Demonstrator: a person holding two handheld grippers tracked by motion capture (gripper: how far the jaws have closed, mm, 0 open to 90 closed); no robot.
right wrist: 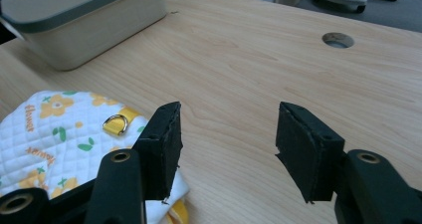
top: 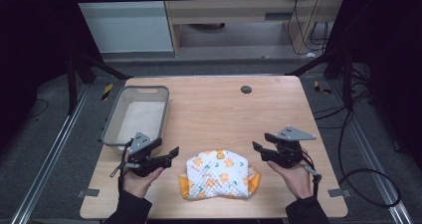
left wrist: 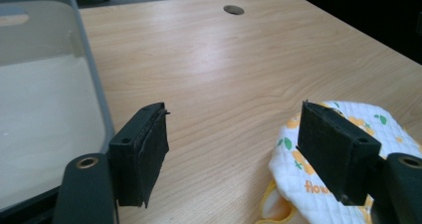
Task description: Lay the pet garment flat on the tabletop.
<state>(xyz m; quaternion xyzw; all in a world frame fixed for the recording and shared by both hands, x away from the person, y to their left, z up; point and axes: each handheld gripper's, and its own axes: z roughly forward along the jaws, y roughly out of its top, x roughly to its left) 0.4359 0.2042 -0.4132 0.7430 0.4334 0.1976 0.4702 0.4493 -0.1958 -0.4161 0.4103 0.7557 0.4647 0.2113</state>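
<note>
Progress check: nothing picked up yet, by the look of it. Quilted cloth [top: 218,174], white with orange flowers and yellow trim, lies bunched on the wooden surface [top: 224,109], near its front edge, and neither tool touches it. Grey bin [top: 137,115] sits well to the far left of the cloth and looks to hold nothing but its pale floor. My read is the job is getting the cloth folded or moved toward that bin, and all of that is left to do. Left hand-held gripper [top: 169,154] hangs just left of the cloth, jaws spread wide with bare wood between them; in the left gripper view the cloth's edge [left wrist: 318,179] sits under and behind its right-hand jaw, not between the two. Right hand-held gripper [top: 260,148] hangs just right of the cloth, jaws likewise parted and holding nothing; in the right gripper view the cloth [right wrist: 59,134] lies off to the side of one jaw, with a small metal D-ring [right wrist: 115,122] on a yellow strap showing at the cloth's near edge. Cable hole [top: 246,89] is on the far side of the cloth, well apart from it. Both tools flank the cloth and point inward, so a two-sided grab looks like the next call.
</note>
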